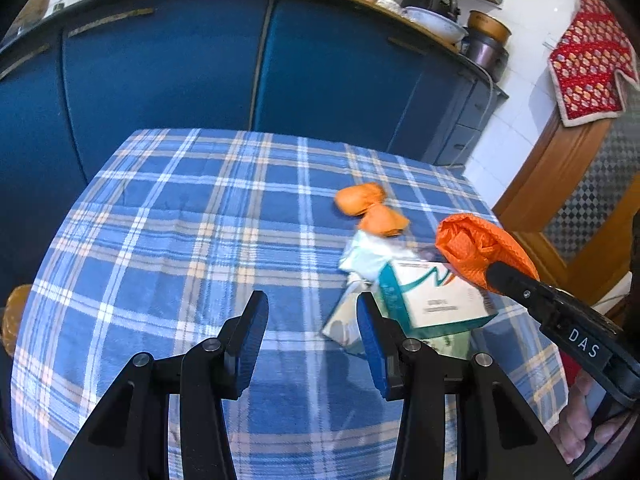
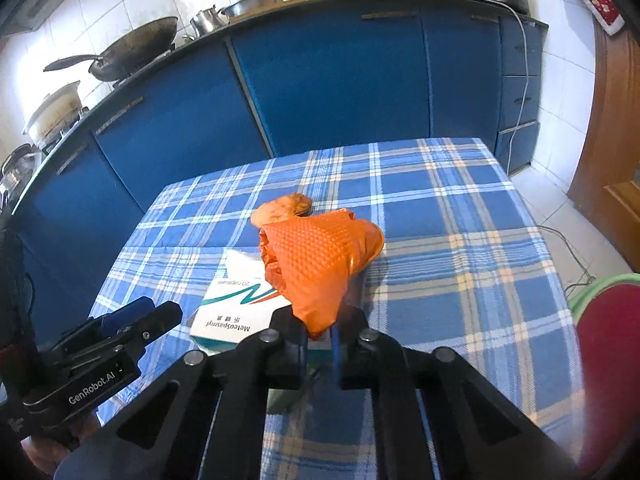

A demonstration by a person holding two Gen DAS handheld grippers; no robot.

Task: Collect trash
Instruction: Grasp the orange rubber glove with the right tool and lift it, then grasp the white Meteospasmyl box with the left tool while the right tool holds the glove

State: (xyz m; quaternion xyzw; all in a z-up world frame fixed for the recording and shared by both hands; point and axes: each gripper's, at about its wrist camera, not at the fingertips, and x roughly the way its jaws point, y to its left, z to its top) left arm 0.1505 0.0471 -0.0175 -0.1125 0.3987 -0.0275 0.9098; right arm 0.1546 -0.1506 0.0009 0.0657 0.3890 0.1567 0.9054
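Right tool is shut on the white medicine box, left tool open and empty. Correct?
Not the box. The right tool is shut on the orange glove, as the right wrist view shows; the medicine box lies on the table beneath. The left tool is open and empty.

Black grippers' fingers (image 1: 372,336) carry blue pads, silver screws.

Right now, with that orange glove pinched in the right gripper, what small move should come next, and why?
Probably lift it clear. The right gripper is shut on the orange glove, which hangs over the white box. The left gripper is open and holds nothing.
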